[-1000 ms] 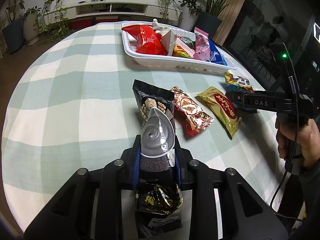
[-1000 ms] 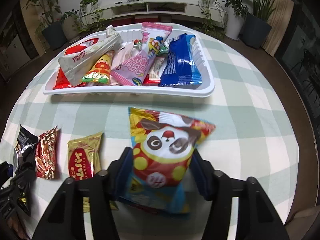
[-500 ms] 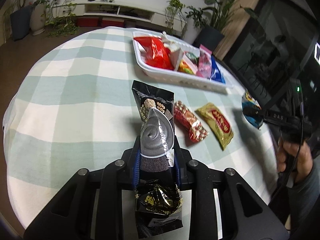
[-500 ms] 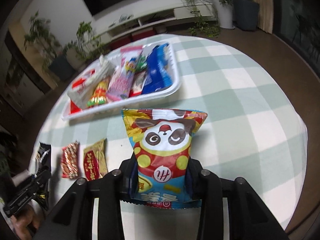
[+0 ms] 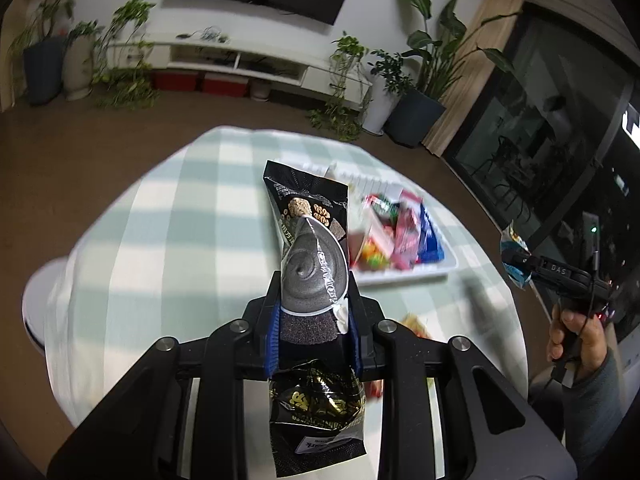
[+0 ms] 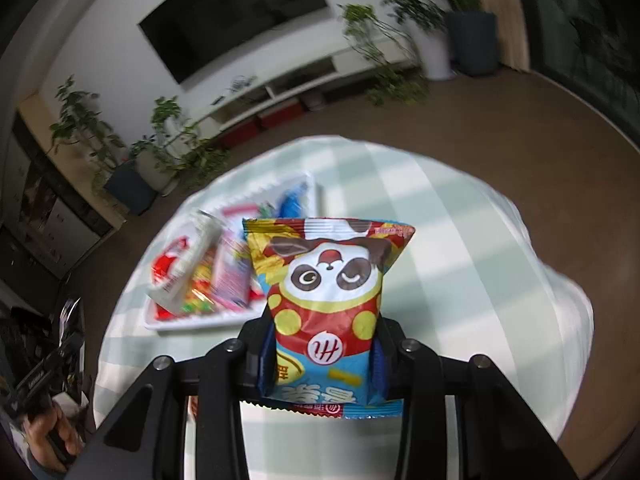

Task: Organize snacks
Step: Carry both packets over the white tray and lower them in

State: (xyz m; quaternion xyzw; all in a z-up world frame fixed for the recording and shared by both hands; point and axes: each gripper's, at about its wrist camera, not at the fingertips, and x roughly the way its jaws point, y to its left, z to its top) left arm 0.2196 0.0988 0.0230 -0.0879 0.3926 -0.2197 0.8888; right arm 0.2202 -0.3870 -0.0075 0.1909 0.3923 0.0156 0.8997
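1. Round desk [image 5: 168, 240] under a pale green and white checked cloth. It lies below and ahead of both my tongs, which I hold up in the air above it.

2. White rectangular plastic tray [image 5: 404, 278] with a ribbed rim, on the desk ahead of my left tongs and a little to their right; from my right tongs [image 6: 324, 354] it lies ahead and to the left [image 6: 192, 322]. It is filled with blurred wrappers: red, white, pink, yellow-green and blue. I cannot tell them apart further.

3. Puffy foil snack bag printed with a winking panda face, red, yellow and blue [image 6: 326, 308]. My right tongs are clamped on its lower half, pads pressing both sides, the bag upright and clear of the desk. In the left wrist view the same tongs [image 5: 520, 264] show far to the right, with only an edge of the bag visible at their tip and a hand [image 5: 576, 332] in a grey sleeve behind.

4. Long black foil snack packet with a grey soft-serve swirl and cereal rings printed on it [image 5: 312, 264]. My left tongs [image 5: 314, 332] are clenched on its middle; its top rises ahead of the fingers, its tail hangs back toward the camera.

5. Loose wrapper in yellow and red [image 5: 416, 324], on the desk just right of my left tongs, mostly hidden behind a finger and blurred.
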